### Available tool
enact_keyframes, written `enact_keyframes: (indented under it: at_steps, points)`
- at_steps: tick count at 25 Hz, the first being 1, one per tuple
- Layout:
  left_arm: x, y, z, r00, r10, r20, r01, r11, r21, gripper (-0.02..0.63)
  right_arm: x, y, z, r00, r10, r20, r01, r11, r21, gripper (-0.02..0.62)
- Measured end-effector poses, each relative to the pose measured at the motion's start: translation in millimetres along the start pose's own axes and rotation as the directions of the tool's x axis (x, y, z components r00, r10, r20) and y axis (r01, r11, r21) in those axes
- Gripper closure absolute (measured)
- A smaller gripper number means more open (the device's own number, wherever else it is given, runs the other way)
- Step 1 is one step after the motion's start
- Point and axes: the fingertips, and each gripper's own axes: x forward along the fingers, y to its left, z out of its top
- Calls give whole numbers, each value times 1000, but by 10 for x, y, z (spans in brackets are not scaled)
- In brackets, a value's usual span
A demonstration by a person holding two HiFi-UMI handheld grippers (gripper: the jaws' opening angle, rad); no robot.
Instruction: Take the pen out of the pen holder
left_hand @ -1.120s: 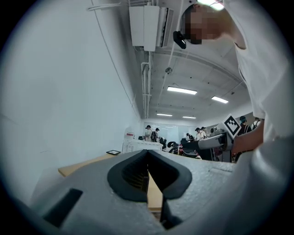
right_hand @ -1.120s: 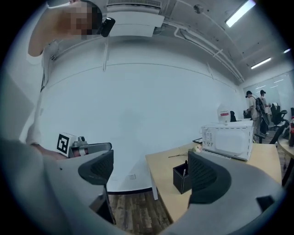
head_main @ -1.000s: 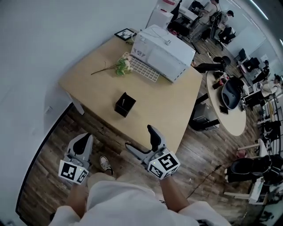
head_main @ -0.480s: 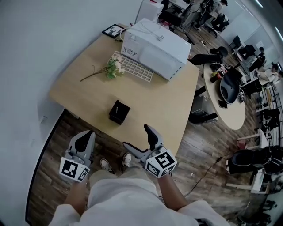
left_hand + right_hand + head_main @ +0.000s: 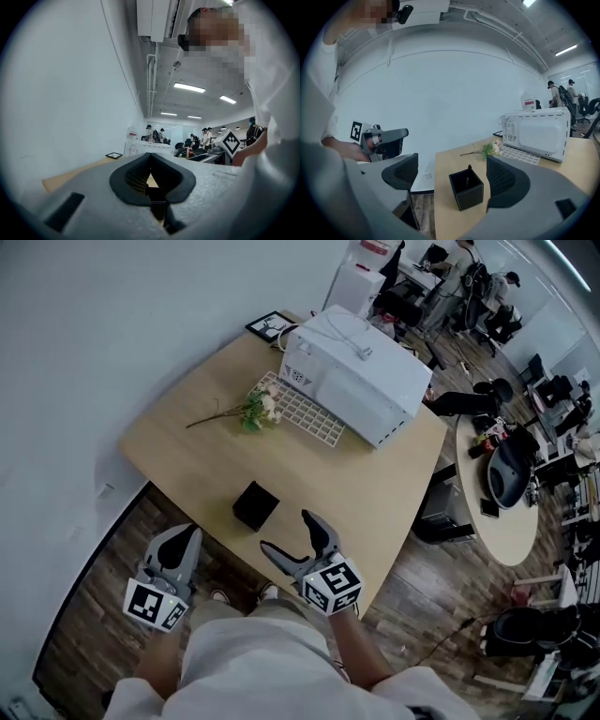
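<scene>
Where the head view sets the pen holder point(image 5: 255, 505) by the near edge of the table point(image 5: 187, 451), bare wood around it, the left gripper view shows the left gripper point(image 5: 150, 157) pressed together, and the right gripper view shows the right gripper point(image 5: 451, 172) spread before the pen point(image 5: 469, 173) standing inside.

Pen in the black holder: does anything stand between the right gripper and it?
Nothing visible does. The open right gripper faces the pen holder across a bare strip of table, and the pen pokes its tip above the rim, uncovered.
</scene>
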Motion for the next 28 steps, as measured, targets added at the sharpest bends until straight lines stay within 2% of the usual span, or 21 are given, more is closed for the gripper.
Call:
enact_keyframes:
  at_steps: [3,11,16,25,28]
  points:
    - [26,31,-35,1000,29,-8,-29,1000,6,592,112,-112,-21,999,33,-9,-33,999,0,175]
    - [3,152,-217,993,104,-58,-105,994,-16,592,418,-270,-83,994,95,-52,-95,996,2,181]
    - [-16,239,-265,989,130,-66,-132,991,-21,592,637,-424,-83,993,94,-66,-95,995,-13,207]
    - [-177,310,-441,980,180,-91,-186,980,-72,592,1001,-545,-226,986,100,-137,-113,990,-87,287]
    - [-276,277,-507,975,189,-113,-199,976,-87,592,1120,-540,-299,979,108,-171,-128,986,-111,295]
